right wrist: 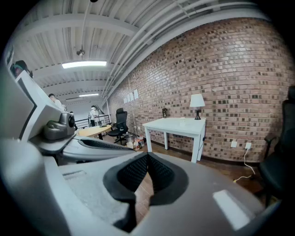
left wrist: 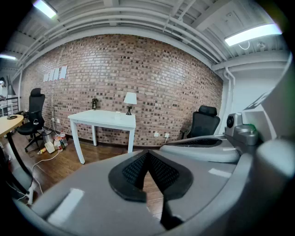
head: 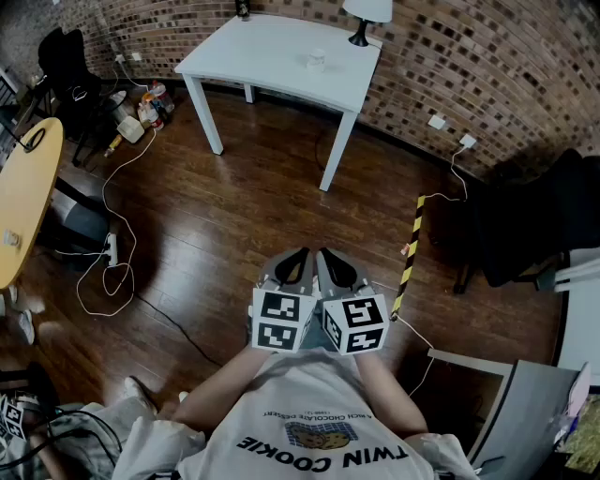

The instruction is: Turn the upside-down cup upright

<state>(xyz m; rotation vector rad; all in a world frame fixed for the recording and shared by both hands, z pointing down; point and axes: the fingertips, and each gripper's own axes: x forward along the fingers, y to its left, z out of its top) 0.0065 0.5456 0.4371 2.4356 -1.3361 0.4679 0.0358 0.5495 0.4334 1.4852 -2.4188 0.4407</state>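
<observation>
Where the small pale cup (head: 317, 59) stood, toward the right end of the white rectangular four-legged table (head: 253, 52), it was too small in every view to tell which way up it sat. Nothing touched it. A black-footed lamp with a white shade (head: 364, 19) stood near it at the table's back corner, against the red-brown brick wall (head: 487, 66). Dark wooden plank floor (head: 234, 225) lay between the table and the person.

Both tongs were well apart from the table, held side by side just in front of the person's white printed T-shirt (head: 319, 412).
- Left grey two-jaw gripper (head: 298, 255): black ribbed pads met at the tips, nothing between them, only floor seen through the gap lower down.
- Right grey two-jaw gripper (head: 324, 255): closed tight, likewise empty.
- Both aimed toward the table, tilted a little downward, marker cubes just beside each other.

Further out:
- a black-and-yellow striped strip (head: 411, 253) lay on the floor at right
- a black office chair (head: 534, 225) stood beyond the strip
- white cables (head: 112, 253) trailed at left
- a round yellow-topped table (head: 23, 197) stood beside the cables
</observation>
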